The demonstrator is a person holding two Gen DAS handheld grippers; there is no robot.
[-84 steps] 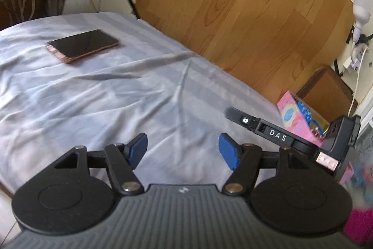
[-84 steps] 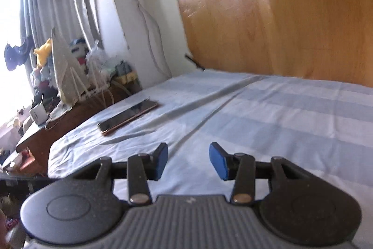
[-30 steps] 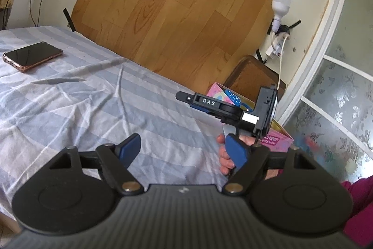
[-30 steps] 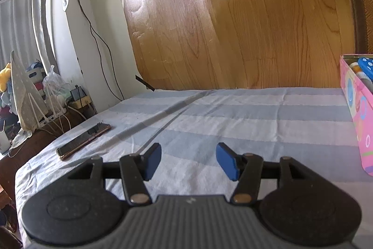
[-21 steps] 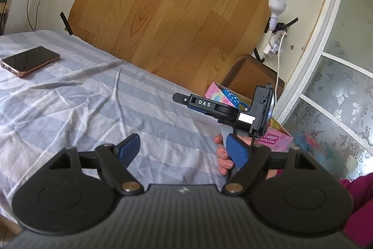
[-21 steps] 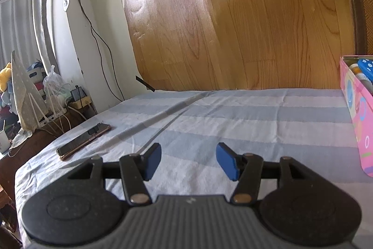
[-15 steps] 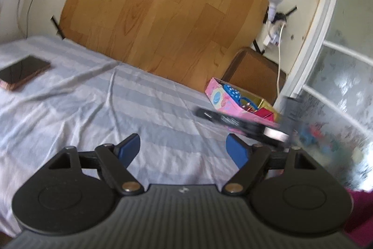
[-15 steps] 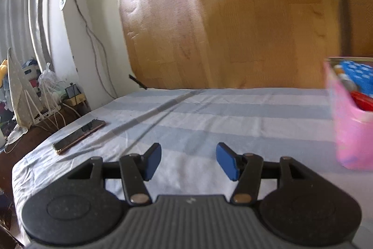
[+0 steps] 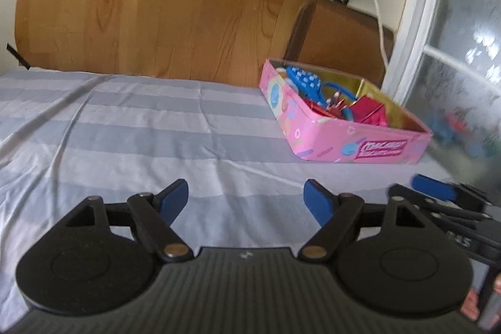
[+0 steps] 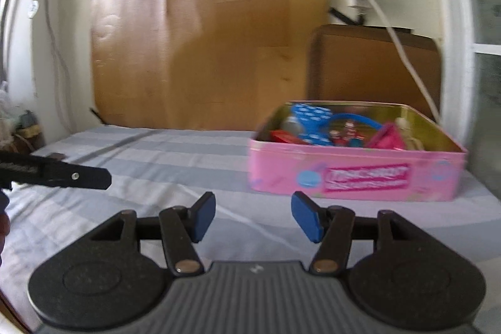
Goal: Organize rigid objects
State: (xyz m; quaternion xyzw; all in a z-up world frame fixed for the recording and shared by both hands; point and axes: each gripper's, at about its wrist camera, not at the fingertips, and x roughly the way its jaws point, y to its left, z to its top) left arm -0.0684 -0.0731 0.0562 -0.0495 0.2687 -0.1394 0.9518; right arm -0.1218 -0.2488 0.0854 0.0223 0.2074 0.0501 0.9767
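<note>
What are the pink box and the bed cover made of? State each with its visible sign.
Pink box: probably printed tin; its inner walls shine gold like metal and the corners are rounded. Bed cover: woven cloth, matt, in grey and pale stripes; it lies in soft creases.

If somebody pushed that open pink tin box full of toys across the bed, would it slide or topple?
The pink rectangular tin box looks low and wide with a flat base, so it would probably slide, not topple. The striped grey bedsheet is soft and creased, so it may drag and bunch. The loose toys heaped inside would likely shift and rattle.
</note>
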